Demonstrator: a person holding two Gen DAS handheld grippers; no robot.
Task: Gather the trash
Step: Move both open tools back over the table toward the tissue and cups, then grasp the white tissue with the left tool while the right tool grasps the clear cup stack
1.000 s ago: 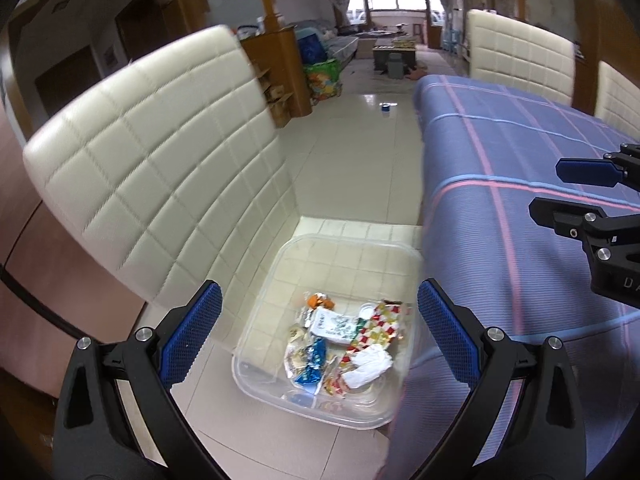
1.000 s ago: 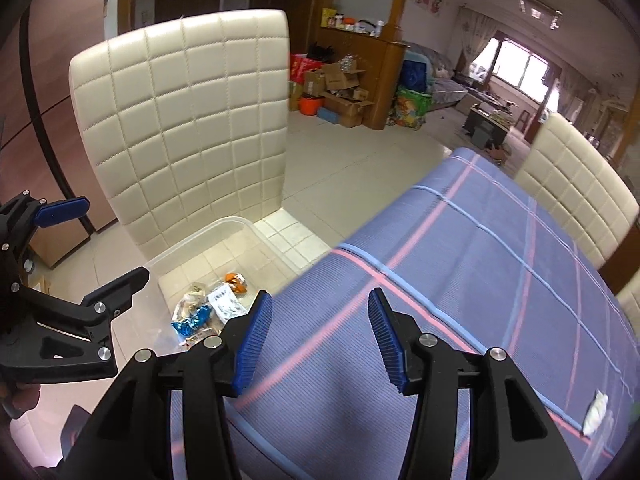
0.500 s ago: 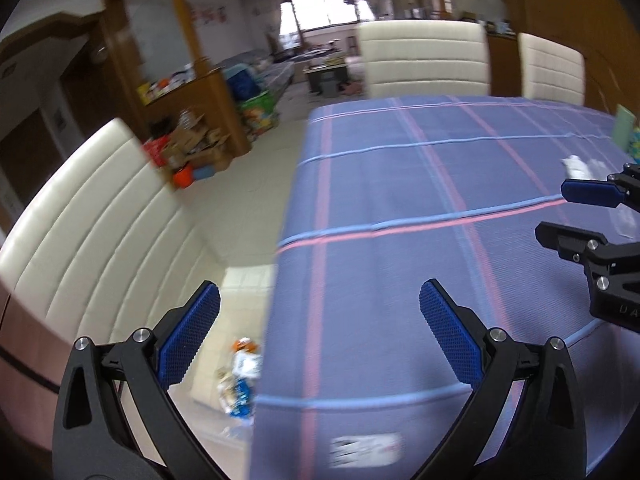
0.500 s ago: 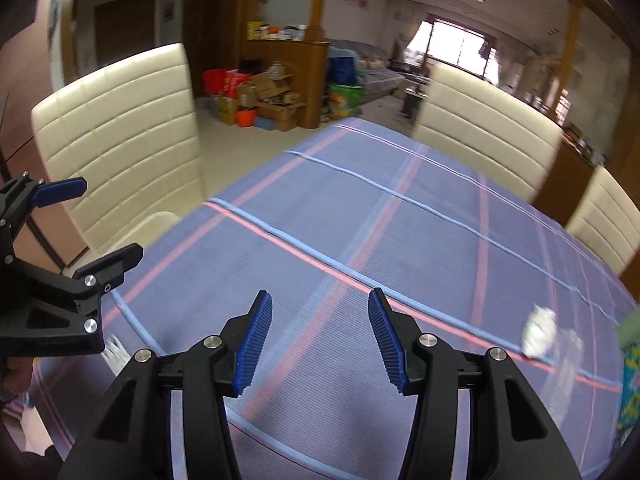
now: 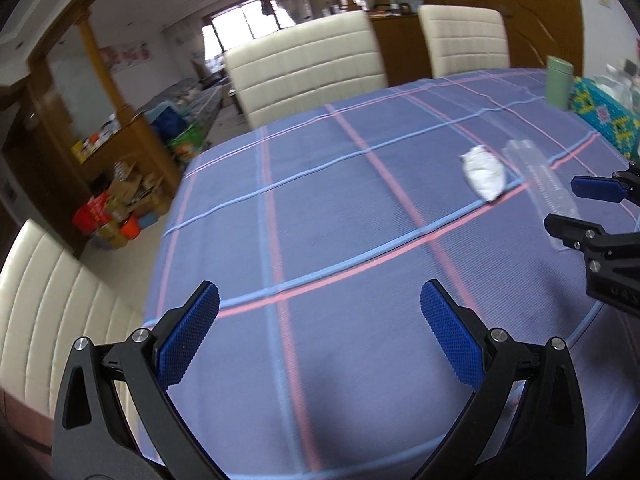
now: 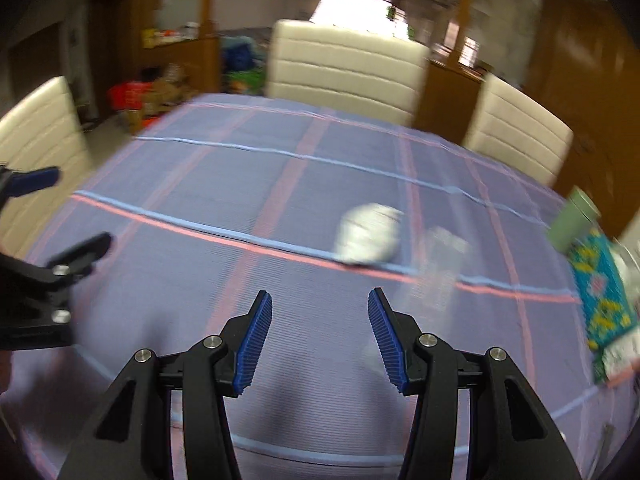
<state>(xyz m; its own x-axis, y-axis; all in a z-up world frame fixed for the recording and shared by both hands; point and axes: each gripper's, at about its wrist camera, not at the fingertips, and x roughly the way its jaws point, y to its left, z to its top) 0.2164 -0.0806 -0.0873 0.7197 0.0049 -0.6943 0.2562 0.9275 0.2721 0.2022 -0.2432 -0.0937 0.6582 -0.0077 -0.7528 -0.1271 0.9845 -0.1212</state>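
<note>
home dining room | clothed table (image 5: pixel 360 208), padded chairs (image 5: pixel 304 68) (cream)

bare tablecloth (image 5: pixel 320 208), chairs (image 5: pixel 304 68) ringing table

Each hand-held gripper, left (image 5: pixel 319 322) and right (image 6: pixel 320 338), has black angular arms, silver screws and blue ribbed fingertip pads (image 5: pixel 188 334).

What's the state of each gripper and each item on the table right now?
left gripper: open, empty, above the tablecloth
right gripper: open, empty, above the tablecloth
white crumpled wad: lying on the tablecloth, untouched
clear plastic wrapper: lying flat beside the wad
green cup: upright at the far edge
patterned box: lying on the table
</note>
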